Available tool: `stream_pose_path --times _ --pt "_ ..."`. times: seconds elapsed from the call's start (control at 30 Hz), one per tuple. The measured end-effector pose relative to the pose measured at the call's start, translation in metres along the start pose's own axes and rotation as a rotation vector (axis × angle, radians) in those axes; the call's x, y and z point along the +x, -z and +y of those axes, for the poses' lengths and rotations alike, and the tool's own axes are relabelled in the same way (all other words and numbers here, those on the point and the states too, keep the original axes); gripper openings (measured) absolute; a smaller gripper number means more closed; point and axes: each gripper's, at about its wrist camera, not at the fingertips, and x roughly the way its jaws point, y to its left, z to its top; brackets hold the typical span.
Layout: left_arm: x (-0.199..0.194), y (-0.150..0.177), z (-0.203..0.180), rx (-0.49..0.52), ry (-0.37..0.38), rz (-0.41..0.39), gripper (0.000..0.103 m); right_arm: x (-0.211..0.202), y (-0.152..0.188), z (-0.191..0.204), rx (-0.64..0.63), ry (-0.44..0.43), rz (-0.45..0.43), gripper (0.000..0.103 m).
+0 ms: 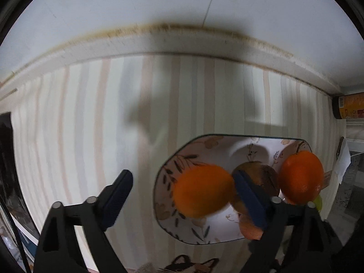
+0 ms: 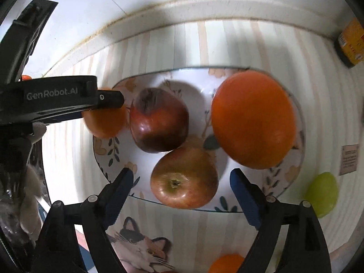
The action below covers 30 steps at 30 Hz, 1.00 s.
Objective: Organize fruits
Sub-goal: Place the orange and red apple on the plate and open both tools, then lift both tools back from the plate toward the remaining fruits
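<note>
A flowered plate [image 1: 163,218] lies on the striped cloth. In the left wrist view an orange [image 1: 202,191] sits on its left side, blurred, between the fingers of my left gripper [image 1: 182,175], which is open; the left pad stands well clear of it. A dark apple [image 1: 261,175] and a second orange [image 1: 300,177] lie further right. In the right wrist view the plate [image 2: 200,86] holds a dark red apple [image 2: 159,120], a red apple [image 2: 184,177] and a large orange [image 2: 252,120]. My right gripper [image 2: 182,173] is open astride the red apple, with gaps on both sides.
A green fruit [image 2: 323,195] and another orange [image 2: 225,264] lie on the cloth off the plate. A yellow-labelled jar [image 2: 350,43] stands at the far right by the white wall ledge [image 2: 204,11]. The left gripper's black housing [image 2: 56,97] reaches over the plate's left rim.
</note>
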Motion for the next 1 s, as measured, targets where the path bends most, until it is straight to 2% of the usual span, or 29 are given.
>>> stream_pose_path --times 0.1,0.2,0.4,0.8,1.0 --pt "-0.012 0.006 0.006 -0.01 0.013 -0.023 0.092 -0.015 0.006 -0.004 0.011 0.04 -0.013 0.094" --pt "-0.026 0.02 0.009 -0.011 0.018 -0.057 0.092 -0.03 0.011 -0.014 0.023 0.082 -0.044 0.095" --pt "-0.067 0.074 0.016 -0.011 -0.033 -0.194 0.092 -0.063 0.027 -0.028 0.023 0.176 -0.137 0.095" --pt "-0.144 0.188 0.002 0.02 -0.095 -0.471 0.092 -0.138 0.107 -0.01 -0.042 0.211 -0.326 0.095" --pt "-0.169 0.233 -0.008 0.027 -0.081 -0.541 0.092 -0.159 0.147 -0.008 -0.045 0.201 -0.381 0.095"
